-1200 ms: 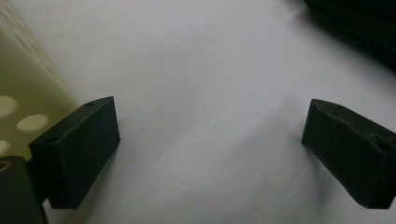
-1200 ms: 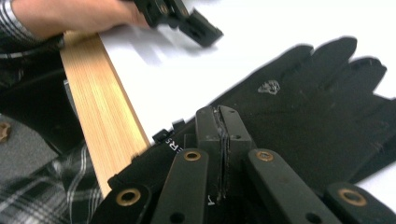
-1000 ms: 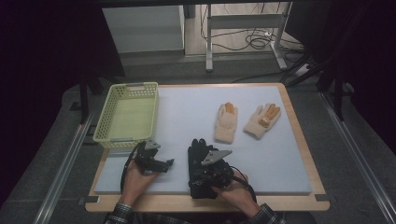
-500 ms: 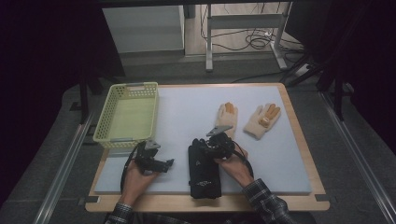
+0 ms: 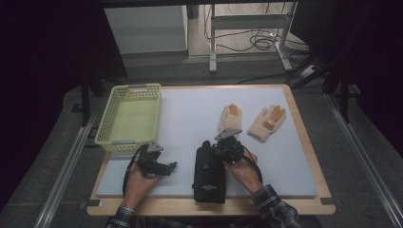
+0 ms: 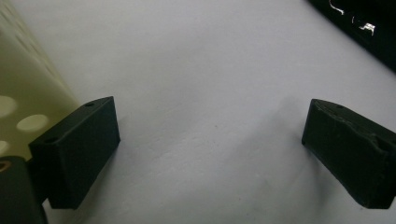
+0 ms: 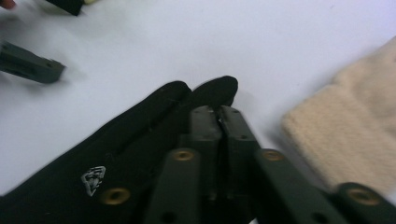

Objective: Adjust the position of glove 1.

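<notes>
The right hand-held gripper [image 5: 227, 144] slid forward, apparently pinching the black glove [image 5: 209, 171]; left hand-held gripper [image 5: 167, 166] wide (basket [image 5: 128, 118] empty).

A black glove [image 5: 209, 171] with a small white logo lies flat on the tabletop [image 5: 190, 118], fingers pointing away from the person. It sits right of the green basket [image 5: 128, 116], near the front edge, just short of two beige gloves [image 5: 231, 117].
</notes>
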Available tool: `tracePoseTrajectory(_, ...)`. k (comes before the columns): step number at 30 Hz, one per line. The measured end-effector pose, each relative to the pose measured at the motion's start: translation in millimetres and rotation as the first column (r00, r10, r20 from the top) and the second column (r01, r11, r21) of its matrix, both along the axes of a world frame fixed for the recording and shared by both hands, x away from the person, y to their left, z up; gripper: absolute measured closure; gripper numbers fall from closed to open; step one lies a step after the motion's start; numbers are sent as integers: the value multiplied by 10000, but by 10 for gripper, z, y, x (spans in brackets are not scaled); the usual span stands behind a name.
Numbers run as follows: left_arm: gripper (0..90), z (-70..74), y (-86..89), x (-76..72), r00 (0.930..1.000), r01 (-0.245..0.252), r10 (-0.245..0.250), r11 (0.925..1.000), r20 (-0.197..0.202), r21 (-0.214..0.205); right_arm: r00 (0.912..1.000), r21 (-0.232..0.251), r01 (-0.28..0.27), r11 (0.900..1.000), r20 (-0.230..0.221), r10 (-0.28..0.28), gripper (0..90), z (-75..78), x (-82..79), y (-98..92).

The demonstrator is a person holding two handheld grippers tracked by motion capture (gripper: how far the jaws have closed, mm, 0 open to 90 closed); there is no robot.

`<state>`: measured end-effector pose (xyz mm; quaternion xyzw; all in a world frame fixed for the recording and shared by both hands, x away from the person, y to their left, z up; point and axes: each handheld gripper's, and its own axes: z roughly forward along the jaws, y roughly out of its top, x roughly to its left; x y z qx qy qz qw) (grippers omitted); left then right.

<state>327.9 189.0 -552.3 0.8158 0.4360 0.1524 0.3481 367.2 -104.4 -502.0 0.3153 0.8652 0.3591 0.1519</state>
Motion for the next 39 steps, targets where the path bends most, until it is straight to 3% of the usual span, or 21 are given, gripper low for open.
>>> tracePoseTrajectory(2, 41, -1, -1, 0, 10000, -26, 26, 10000, 7, -33, 9999, 102, -20, 9999, -134, 21, 671, -24, 17, -43)
tracePoseTrajectory(6, 46, 5, 11, -5, 10000, -20, 20, 9999, 1, -107, 9994, 325, -337, 9989, 115, 334, 669, 51, -98, -196)
tracePoseTrajectory(10, 45, 16, 56, -59, 10000, -21, 21, 9999, -6, 146, 9976, 584, -693, 9959, 77, 689, 731, 79, -269, -410)
tracePoseTrajectory(13, 41, 44, 151, -102, 9997, -249, 249, 9997, 42, 45, 9944, 516, -995, 9937, -301, 1011, 829, -4, -423, -554)
tracePoseTrajectory(18, 40, 57, 213, -161, 9992, -368, 368, 9993, 123, 47, 9900, 591, -1195, 9911, -684, 1235, 864, -95, -592, -677)
tracePoseTrajectory(19, 39, 42, 244, -181, 9991, -412, 411, 9991, 84, 113, 9859, 663, -1321, 9890, -946, 1380, 866, -137, -666, -708)
tracePoseTrajectory(24, 37, 10, 302, -206, 9980, -631, 631, 9976, -13, 279, 9762, 730, -1721, 9824, -1212, 1800, 866, -224, -776, -642)
tracePoseTrajectory(29, 37, 14, 393, -214, 9966, -825, 825, 9961, 12, 296, 9672, 831, -2083, 9745, -1307, 2179, 865, -287, -786, -425)
tracePoseTrajectory(34, 37, 5, 450, -208, 9954, -961, 962, 9949, -14, 301, 9652, 942, -2144, 9722, -1319, 2257, 866, -303, -760, -273)
tracePoseTrajectory(39, 37, -5, 511, -203, 9936, -1131, 1132, 9934, -32, 194, 9690, 1006, -2028, 9740, -1227, 2144, 866, -323, -651, -73)
